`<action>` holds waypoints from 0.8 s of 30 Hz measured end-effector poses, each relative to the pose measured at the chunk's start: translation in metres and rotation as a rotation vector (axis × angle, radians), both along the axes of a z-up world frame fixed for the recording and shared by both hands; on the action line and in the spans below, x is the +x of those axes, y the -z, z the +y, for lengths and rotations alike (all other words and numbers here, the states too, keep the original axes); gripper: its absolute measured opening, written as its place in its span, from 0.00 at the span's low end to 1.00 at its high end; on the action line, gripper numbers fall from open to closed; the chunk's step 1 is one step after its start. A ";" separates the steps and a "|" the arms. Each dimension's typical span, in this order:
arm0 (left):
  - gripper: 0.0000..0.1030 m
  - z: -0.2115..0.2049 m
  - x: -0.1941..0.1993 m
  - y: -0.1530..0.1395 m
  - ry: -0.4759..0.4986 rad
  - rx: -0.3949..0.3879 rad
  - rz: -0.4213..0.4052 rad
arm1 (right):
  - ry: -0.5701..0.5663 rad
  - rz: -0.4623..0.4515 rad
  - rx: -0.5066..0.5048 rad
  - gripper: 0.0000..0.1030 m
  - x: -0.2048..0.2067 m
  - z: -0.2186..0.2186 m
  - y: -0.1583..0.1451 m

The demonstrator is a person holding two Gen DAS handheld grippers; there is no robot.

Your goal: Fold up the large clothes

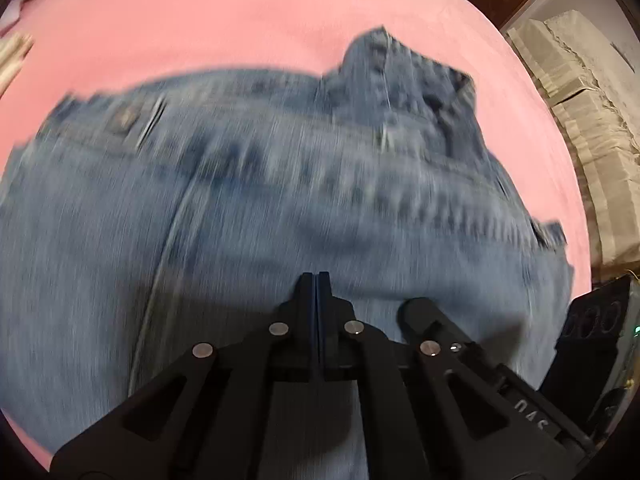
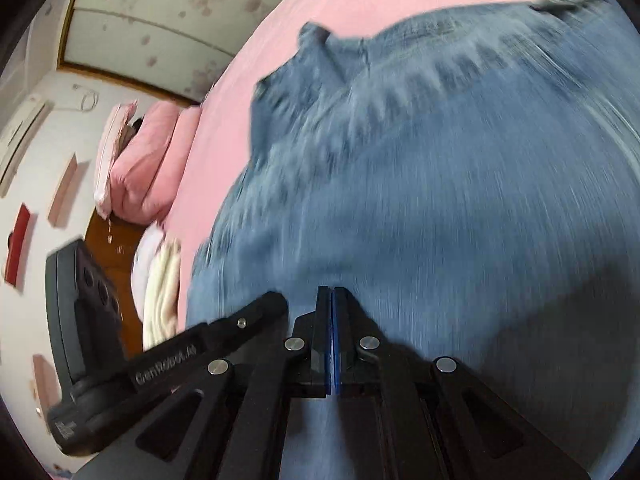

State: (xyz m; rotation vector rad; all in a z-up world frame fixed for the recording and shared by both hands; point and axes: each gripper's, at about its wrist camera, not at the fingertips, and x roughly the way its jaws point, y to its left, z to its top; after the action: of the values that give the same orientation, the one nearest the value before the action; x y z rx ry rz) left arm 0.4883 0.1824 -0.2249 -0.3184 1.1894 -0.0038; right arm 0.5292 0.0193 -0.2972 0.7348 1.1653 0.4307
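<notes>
On the far left of the left wrist view, a pale folded cloth [image 1: 14, 56] pokes in at the edge of the pink bedsheet [image 1: 224, 20], and just to its right the jeans [image 1: 260, 200] begin, spread flat on that sheet and filling most of the picture. Their waistband [image 1: 248, 116] runs across the view from left to right, tilting a little upward toward the right, where a thicker bunched corner of denim [image 1: 400, 76] sticks up toward the far side of the bed. A long seam [image 1: 168, 248] runs from the waistband down toward the camera, so the long axis of the jeans points at the viewer, though the legs pass out of view below. Low in the middle, the left gripper [image 1: 317, 280] hangs over the denim with its two fingers pressed flat together and nothing between them. Right of the bed stands some covered furniture [image 1: 592, 120]. Across in the right wrist view, from the left come a white wall, pink pillows [image 2: 148, 160] and a stack of white towels [image 2: 160, 292] beside the bed. Next is the pink sheet, then the jeans again, their bunched corner pointing to the upper left and the waistband climbing to the upper right. The right gripper [image 2: 332, 292] sits above the denim, fingers closed tight and empty. Both views are blurred.
</notes>
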 end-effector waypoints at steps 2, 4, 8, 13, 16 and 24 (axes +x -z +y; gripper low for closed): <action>0.01 0.002 0.017 0.000 -0.011 0.007 -0.006 | -0.026 -0.031 -0.035 0.00 0.021 -0.007 -0.002; 0.01 0.010 0.028 0.000 -0.028 -0.014 -0.006 | -0.022 -0.042 -0.070 0.00 0.040 -0.009 -0.003; 0.01 0.045 0.034 -0.003 -0.069 -0.109 -0.011 | 0.083 -0.028 -0.106 0.00 0.065 -0.063 -0.005; 0.01 0.121 0.020 -0.007 -0.108 -0.026 -0.093 | 0.193 -0.073 -0.259 0.00 0.063 -0.158 -0.007; 0.02 0.122 0.025 -0.005 -0.036 0.112 -0.073 | 0.256 -0.091 -0.409 0.00 0.055 -0.193 -0.011; 0.01 0.129 -0.011 -0.036 -0.172 0.144 -0.096 | 0.394 -0.108 -0.522 0.00 0.028 -0.146 -0.051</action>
State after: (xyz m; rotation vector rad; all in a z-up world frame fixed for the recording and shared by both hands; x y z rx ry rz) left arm 0.4773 0.3116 -0.1884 -0.2892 1.0581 0.2133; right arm 0.5574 -0.1266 -0.2461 0.4584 0.9436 -0.1629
